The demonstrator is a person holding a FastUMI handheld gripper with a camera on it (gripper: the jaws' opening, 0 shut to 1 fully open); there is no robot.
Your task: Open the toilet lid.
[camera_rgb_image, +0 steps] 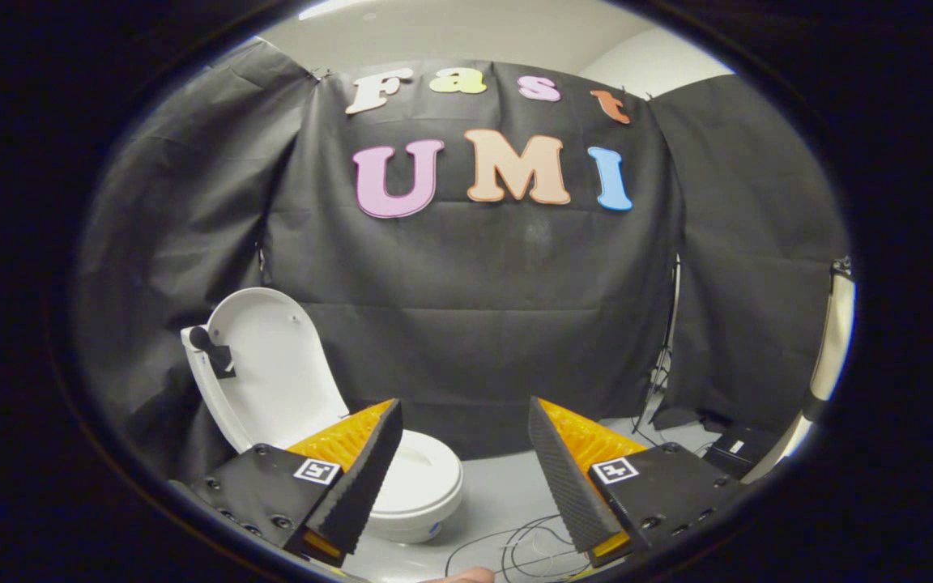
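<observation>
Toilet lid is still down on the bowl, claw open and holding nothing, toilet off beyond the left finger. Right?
Not quite: the lid is already up, standing upright behind the bowl, as the gripper view shows. The rest holds: the claw is open and holding nothing, and the toilet sits beyond the left finger.

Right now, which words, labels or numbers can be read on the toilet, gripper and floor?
Open hand-held gripper, toilet beyond its fingers: two square code tags, no words.
White plastic toilet, lid raised: small blue mark, too small to read.
Black floor box: white label, unreadable.
</observation>
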